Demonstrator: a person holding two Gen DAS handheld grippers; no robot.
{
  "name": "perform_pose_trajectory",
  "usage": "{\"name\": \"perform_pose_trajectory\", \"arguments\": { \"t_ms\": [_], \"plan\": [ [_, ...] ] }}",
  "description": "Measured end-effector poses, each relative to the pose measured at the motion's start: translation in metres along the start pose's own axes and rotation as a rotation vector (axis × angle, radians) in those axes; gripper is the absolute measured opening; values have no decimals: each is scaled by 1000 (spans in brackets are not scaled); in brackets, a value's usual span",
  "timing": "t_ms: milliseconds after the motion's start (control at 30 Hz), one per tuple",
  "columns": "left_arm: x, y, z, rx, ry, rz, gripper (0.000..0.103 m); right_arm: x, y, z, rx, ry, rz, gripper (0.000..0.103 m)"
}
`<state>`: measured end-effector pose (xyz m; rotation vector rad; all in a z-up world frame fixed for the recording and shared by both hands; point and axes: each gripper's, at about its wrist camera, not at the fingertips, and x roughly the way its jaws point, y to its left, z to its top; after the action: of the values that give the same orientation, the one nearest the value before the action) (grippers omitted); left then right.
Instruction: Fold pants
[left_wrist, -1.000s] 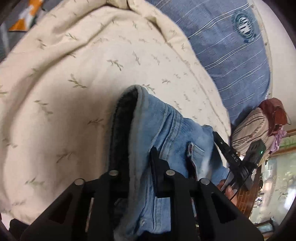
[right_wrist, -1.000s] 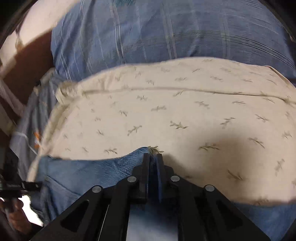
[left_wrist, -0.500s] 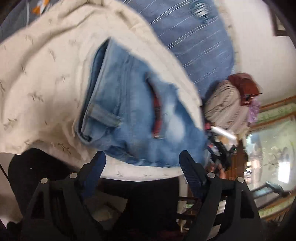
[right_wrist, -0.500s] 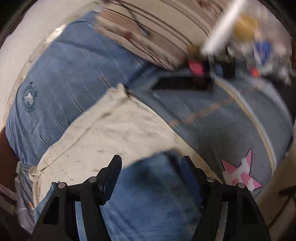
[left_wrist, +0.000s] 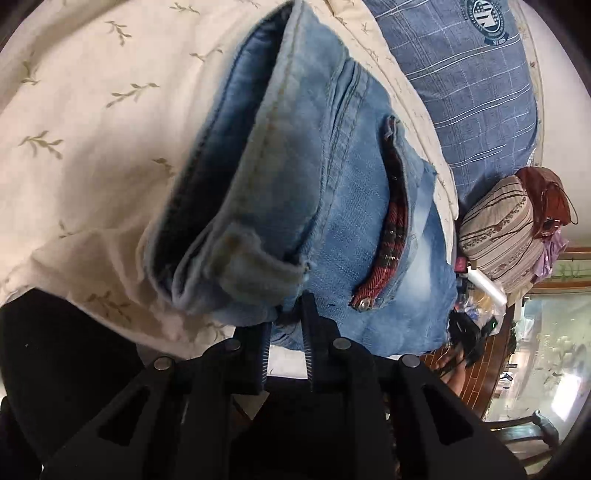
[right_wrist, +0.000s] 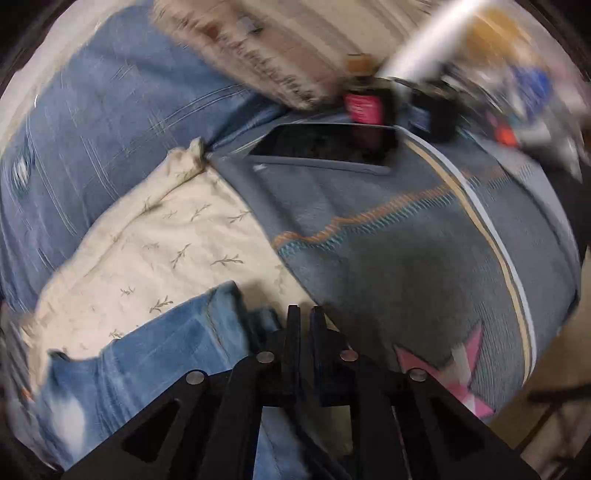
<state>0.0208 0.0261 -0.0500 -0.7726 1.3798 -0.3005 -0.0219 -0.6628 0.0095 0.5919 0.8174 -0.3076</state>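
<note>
Half a second ago both grippers stood wide open over the jeans; now both have drawn nearly together. A second ago the right wrist camera faced the cream sheet and blue checked pillow head-on; it now looks across the bed corner toward a cluttered surface.

Nearest in the left wrist view, the left gripper (left_wrist: 286, 317) has its jaws closing, with the near edge of the folded jeans (left_wrist: 325, 192) between them at the tips; whether the pads already press the denim cannot be told. Just beyond the tips lies the waistband with a belt loop, then a pocket edged in red plaid trim (left_wrist: 395, 229) and a metal rivet. The jeans lie bunched on a cream sheet with a leaf print (left_wrist: 92, 110). Farther off are a blue checked pillow (left_wrist: 461, 74) with a round crest, then a striped cushion (left_wrist: 498, 236) with a reddish-brown bag on top.

Nearest in the right wrist view, which is motion-blurred, the right gripper (right_wrist: 303, 314) has its jaws closing to a thin gap, and nothing can be seen between them. The jeans lie just to the left of its fingers, on the cream sheet. To the right spreads a grey-blue blanket (right_wrist: 424, 240) with an orange zigzag band and a pink star. Farther back a dark phone (right_wrist: 328, 142) lies flat, and beyond it stand a bottle with a pink label (right_wrist: 364, 105) and blurred clutter.
</note>
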Motion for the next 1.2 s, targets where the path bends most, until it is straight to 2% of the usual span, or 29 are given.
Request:
{"name": "perform_pose_trajectory", "arguments": {
  "t_ms": [33,67,100,133,167,200,233,267,300,433,467,500,533,567,633,667,700,733,767,800,833,867,900,933,967,1033,1100,1167,1200],
  "plan": [
    [-5,-2,-2,16,-7,7,18,-22,-8,-7,37,-44,47,13],
    [-10,-6,-4,41,-19,18,19,-36,-11,-15,50,-66,68,24],
    [-15,-10,-8,66,-29,30,19,-54,-14,-27,55,-83,102,31],
    [-19,-16,-12,97,-46,42,19,-67,-13,-41,52,-82,128,44],
    [-24,-22,-17,137,-62,41,22,-75,-16,-53,50,-75,141,53],
    [-28,-26,-21,169,-70,34,26,-82,-16,-65,55,-72,150,56],
    [-30,-29,-23,193,-78,30,38,-84,-15,-79,64,-64,158,59],
    [-29,-32,-25,206,-93,37,50,-81,-15,-89,79,-44,162,60],
    [-26,-35,-24,211,-109,53,53,-77,-15,-94,91,-27,164,59],
    [-3,-33,-11,154,-67,70,52,-43,-9,-100,133,12,190,59],
    [2,-32,-7,134,-57,75,51,-36,-6,-97,130,19,169,51],
    [4,-32,-6,126,-50,78,40,-32,-3,-95,129,23,167,36],
    [4,-32,-5,112,-42,75,35,-32,-1,-91,119,19,189,12],
    [3,-33,-5,105,-38,60,30,-49,9,-85,73,-53,201,12],
    [-3,-35,-8,127,-59,81,30,-80,24,-79,-28,-166,168,12],
    [-4,-33,-8,134,-64,95,30,-83,25,-78,-37,-174,148,18],
    [-4,-28,-7,131,-57,99,30,-80,23,-77,-35,-154,121,24],
    [-1,-22,-6,106,-41,101,30,-69,14,-76,-14,-106,34,36],
    [2,-17,-4,81,-31,89,30,-63,2,-78,31,-77,-21,37],
    [5,-13,-3,53,-22,72,30,-60,-9,-81,85,-61,-3,37],
    [6,-10,-2,32,-17,56,30,-59,-24,-89,168,-48,74,37],
    [5,-9,-3,30,-18,49,30,-58,-34,-98,227,-42,113,37],
    [5,-10,-3,37,-18,48,30,-58,-38,-104,256,-38,120,41],
    [5,-12,-4,50,-21,55,30,-52,-44,-114,290,-23,122,52],
    [5,-12,-4,58,-22,62,30,-48,-46,-119,310,-11,128,58],
    [5,-14,-3,63,-24,76,30,-37,-50,-128,375,0,174,58],
    [6,-17,-3,55,-25,81,30,-45,-48,-129,413,-95,148,57],
    [5,-18,-4,55,-25,78,30,-57,-44,-129,410,-191,158,57],
    [4,-16,-5,53,-24,71,31,-59,-41,-126,395,-200,172,57]
  ]
}}
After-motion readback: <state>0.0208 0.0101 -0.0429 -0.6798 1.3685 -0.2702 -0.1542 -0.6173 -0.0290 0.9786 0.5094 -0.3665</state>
